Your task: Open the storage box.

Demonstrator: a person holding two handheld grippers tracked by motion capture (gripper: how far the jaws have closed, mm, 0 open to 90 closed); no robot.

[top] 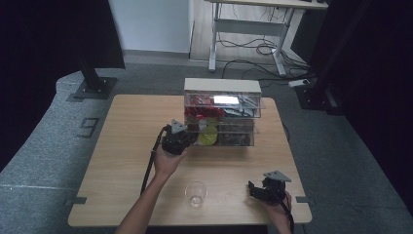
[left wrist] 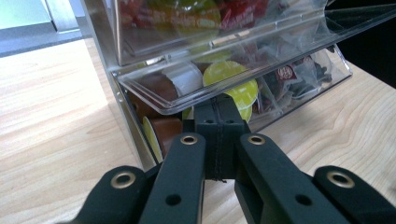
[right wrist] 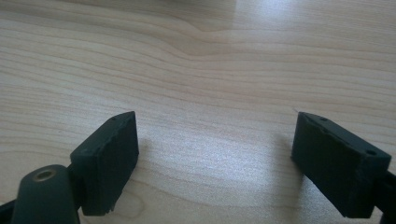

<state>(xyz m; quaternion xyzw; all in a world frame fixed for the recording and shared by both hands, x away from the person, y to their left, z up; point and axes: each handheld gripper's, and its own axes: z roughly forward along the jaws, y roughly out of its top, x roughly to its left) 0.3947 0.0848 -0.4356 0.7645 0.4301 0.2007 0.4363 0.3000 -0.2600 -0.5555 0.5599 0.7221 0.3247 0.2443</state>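
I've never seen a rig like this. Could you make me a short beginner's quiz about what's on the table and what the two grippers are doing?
1. True or false: the left gripper is shut, its tips under the flap of the clear organizer.
2. What stands near the table's front edge between the two hands?
A. a glass cup
B. a plate
C. a book
3. What lies between the right gripper's open jaws?

Key:
1. True.
2. A, the glass cup.
3. Bare table top, nothing held.
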